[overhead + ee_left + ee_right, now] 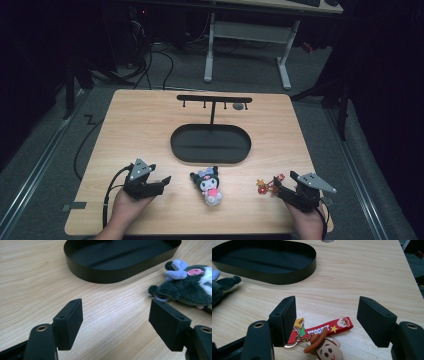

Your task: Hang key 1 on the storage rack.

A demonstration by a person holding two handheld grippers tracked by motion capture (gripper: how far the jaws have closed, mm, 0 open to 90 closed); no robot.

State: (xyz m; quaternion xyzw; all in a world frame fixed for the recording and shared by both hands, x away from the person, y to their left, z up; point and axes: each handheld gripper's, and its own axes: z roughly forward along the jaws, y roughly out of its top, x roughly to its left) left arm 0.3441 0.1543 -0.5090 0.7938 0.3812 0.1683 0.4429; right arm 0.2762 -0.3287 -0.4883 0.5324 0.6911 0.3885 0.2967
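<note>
Clearly the right claw (325, 322) is open astride the keychain (322, 340) on the bench (362, 270); closing on its flat strap (324, 328) could slip. Left claw (116, 322) is open, empty, beside the plush (187, 287).

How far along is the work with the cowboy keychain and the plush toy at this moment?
Nothing looks done yet: the black stand's hooks are bare and the oval tray holds nothing. In hand: the right hand-held gripper, jaws open, sits around the cowboy keychain without gripping it. Left: the plush toy lies untouched beside the open left hand-held gripper.
</note>
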